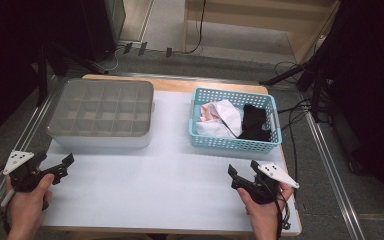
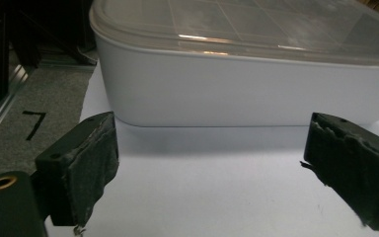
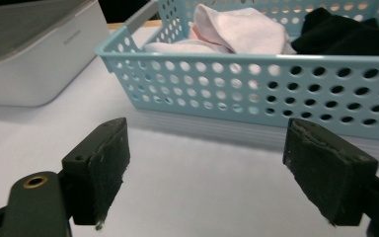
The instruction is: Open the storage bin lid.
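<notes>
High view: white tabletop [image 1: 170,185] carrying a lidded white box [image 1: 101,112] at far left and a blue basket [image 1: 235,120] at far right, well apart. Inside the basket, white cloth [image 1: 221,117] on the left, black cloth [image 1: 254,122] on the right. Left tongs [image 1: 69,165] held at the near left edge, jaws apart, nothing between. Right tongs [image 1: 242,172] held at near right, jaws likewise apart and empty. One hand [image 1: 27,207] behind the left tool, another hand [image 1: 262,212] behind the right.

Left gripper view: left tongs [image 2: 209,163] spread wide over bare tabletop [image 2: 202,197]. Box [image 2: 237,74] just beyond, its clear lid on, dividers showing faintly through.

Right gripper view: right tongs [image 3: 205,163] spread wide, nothing gripped. Basket [image 3: 256,84] near ahead, white cloth [image 3: 237,29] and black cloth [image 3: 345,34] showing above its rim. Box [image 3: 34,54] at far left.
</notes>
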The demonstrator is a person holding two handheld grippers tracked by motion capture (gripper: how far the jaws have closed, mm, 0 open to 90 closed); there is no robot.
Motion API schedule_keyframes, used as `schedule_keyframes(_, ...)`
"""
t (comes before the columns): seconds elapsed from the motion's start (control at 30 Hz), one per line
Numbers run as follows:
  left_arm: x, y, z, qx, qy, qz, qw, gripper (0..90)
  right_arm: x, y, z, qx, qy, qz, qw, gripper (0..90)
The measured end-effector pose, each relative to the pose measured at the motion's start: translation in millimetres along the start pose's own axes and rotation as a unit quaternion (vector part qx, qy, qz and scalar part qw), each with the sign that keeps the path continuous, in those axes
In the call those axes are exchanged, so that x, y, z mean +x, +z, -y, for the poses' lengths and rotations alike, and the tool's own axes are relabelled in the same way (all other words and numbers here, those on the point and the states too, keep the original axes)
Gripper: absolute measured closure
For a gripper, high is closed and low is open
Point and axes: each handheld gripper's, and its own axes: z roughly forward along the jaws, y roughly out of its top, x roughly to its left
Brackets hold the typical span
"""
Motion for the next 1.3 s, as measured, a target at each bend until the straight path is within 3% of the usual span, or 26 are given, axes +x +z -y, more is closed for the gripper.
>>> schedule_keyframes(0.1, 3.0, -3.5, -3.5, -0.003, -0.003, 0.006, 1.0, 8.8, 11.9, 7.2, -6.9, -0.002, -0.003, -0.001, 1.0, 22.1)
schedule_keyframes(0.23, 6.0, -7.3, -9.6, -0.001, -0.003, -0.002, 1.0, 13.8, 28.5, 15.9, -15.9, -0.005, -0.007, -0.007, 0.9999, 24.2)
schedule_keyframes(0.53, 9.0, -8.1, -28.9, 0.009, -0.005, -0.008, 0.9999, 14.7, 64.4, 40.1, -32.4, 0.004, -0.019, -0.028, 0.9994, 25.0)
schedule_keyframes(0.8, 10.5, -6.2, -39.5, 0.011, -0.004, -0.014, 0.9998, 16.3, 83.9, 56.8, -45.2, -0.003, -0.018, -0.036, 0.9992, 27.3)
schedule_keyframes(0.9, 15.7, -5.2, -44.3, 0.007, -0.013, -0.014, 0.9998, 16.4, 90.6, 64.5, -50.0, -0.001, -0.01, -0.044, 0.999, 29.6)
schedule_keyframes(1.0, 19.5, -4.2, -47.7, 0.003, -0.015, -0.016, 0.9998, 17.9, 100.8, 72.5, -53.5, 0.004, -0.016, -0.049, 0.9987, 31.0)
schedule_keyframes(1.17, 23.7, 0.6, -58.2, -0.01, -0.018, 0.0, 0.9998, 21.6, 116.5, 85.2, -56.5, 0.008, -0.024, -0.06, 0.9979, 31.9)
schedule_keyframes(1.3, 26.7, 6.8, -64.2, -0.01, -0.008, -0.008, 0.9999, 25.5, 128.6, 97.0, -59.5, 0.01, -0.028, -0.075, 0.9968, 35.6)
